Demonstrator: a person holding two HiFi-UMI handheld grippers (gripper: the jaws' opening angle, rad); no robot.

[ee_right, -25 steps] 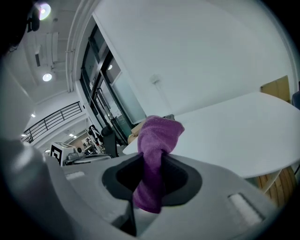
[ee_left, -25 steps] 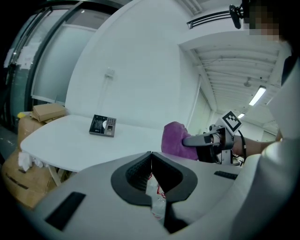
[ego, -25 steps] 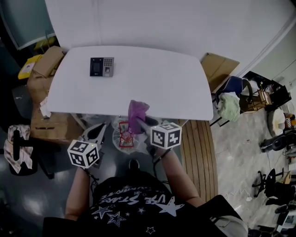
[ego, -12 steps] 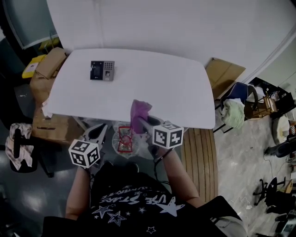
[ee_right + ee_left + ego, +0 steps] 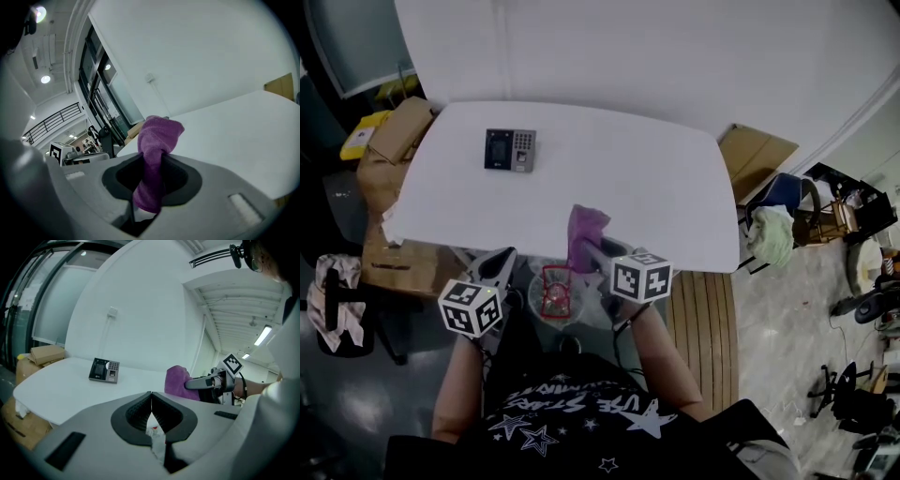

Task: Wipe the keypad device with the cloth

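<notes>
The keypad device lies flat on the far left part of the white table; in the left gripper view it is the dark box ahead on the tabletop. My right gripper is shut on a purple cloth at the table's near edge, the cloth bunched upward between the jaws. My left gripper hangs below the near edge, jaws closed together with nothing between them. From the left gripper view the cloth and the right gripper show to the right.
Cardboard boxes stand off the table's left side, another at its right. A glass stool with a red item sits under the near edge. A chair with clothes is at the right.
The view has shifted slightly, so the table and keypad sit a little lower in frame. The right gripper with the cloth has edged forward over the table's near edge.
</notes>
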